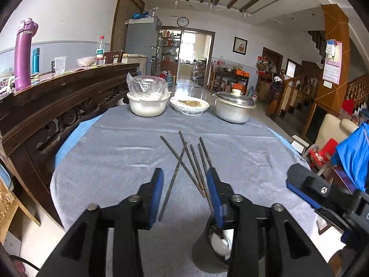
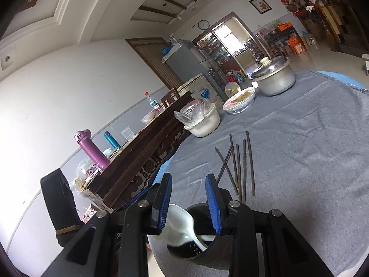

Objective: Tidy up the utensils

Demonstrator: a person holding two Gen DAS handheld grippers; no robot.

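Left wrist view: left gripper (image 1: 184, 191) hangs over the grey cloth (image 1: 110, 152), jaws apart, nothing held. Six dark chopsticks (image 1: 196, 161) lie loose just ahead, two crossed; the rest roughly parallel. Dark holder (image 1: 203, 249) sits near, below the right finger.

Right wrist view: right gripper (image 2: 189, 198) spread wide, empty, directly above the holder (image 2: 193, 247), white spoon (image 2: 182, 226) leaning inside. Risk: crossed sticks may roll or scatter if pinched singly; a low approach could tip the holder.

Left gripper (image 1: 184, 184) level, jaws apart; right gripper (image 2: 188, 188) tilted, jaws apart.
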